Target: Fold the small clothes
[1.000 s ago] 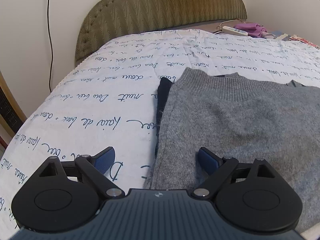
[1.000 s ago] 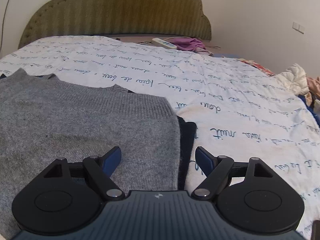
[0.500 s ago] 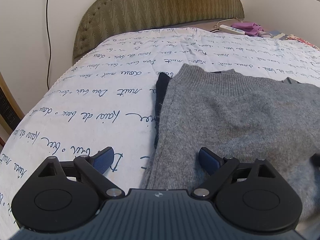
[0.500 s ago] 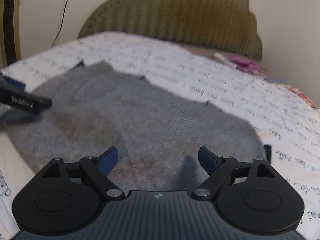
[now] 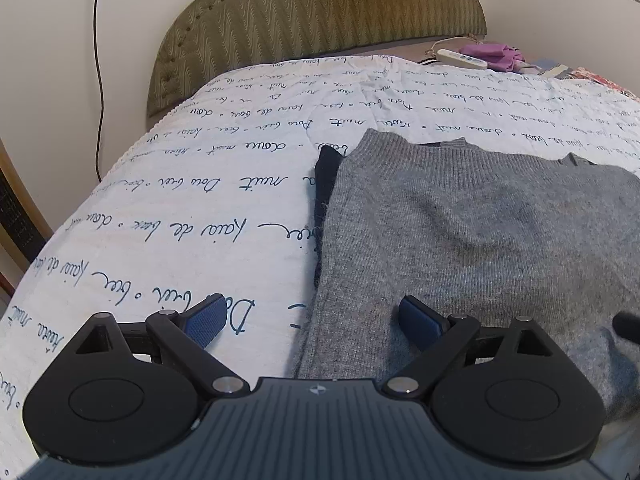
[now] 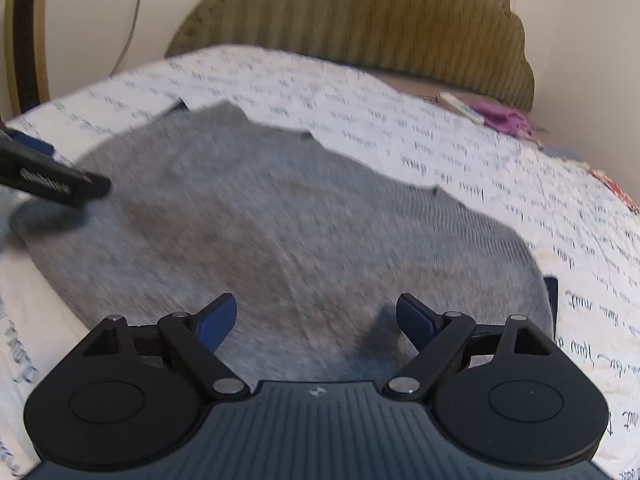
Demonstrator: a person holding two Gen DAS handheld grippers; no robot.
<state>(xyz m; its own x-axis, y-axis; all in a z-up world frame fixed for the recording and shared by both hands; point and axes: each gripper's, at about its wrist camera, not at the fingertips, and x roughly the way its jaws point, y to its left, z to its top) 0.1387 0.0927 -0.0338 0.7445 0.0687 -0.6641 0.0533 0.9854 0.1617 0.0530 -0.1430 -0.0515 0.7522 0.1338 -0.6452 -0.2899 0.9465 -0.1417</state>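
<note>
A grey knitted sweater (image 5: pixel 480 232) lies flat on the bed over a dark navy garment (image 5: pixel 325 184) that shows along its left edge. My left gripper (image 5: pixel 312 320) is open and empty, over the sweater's near left edge. My right gripper (image 6: pixel 316 320) is open and empty, over the near middle of the sweater (image 6: pixel 280 220). The left gripper's finger (image 6: pixel 52 186) shows at the far left of the right wrist view. The navy garment also peeks out at the sweater's right edge (image 6: pixel 552 296).
The bed has a white quilt with blue script (image 5: pixel 200 208) and an olive padded headboard (image 5: pixel 320 32). A white remote (image 5: pixel 462 58) and a purple cloth (image 5: pixel 496 54) lie near the headboard. A black cable (image 5: pixel 98 80) hangs on the left wall.
My right gripper has swung left from the sweater's right edge to over its middle and now faces the left gripper. The left gripper has barely moved. Both stayed open.
</note>
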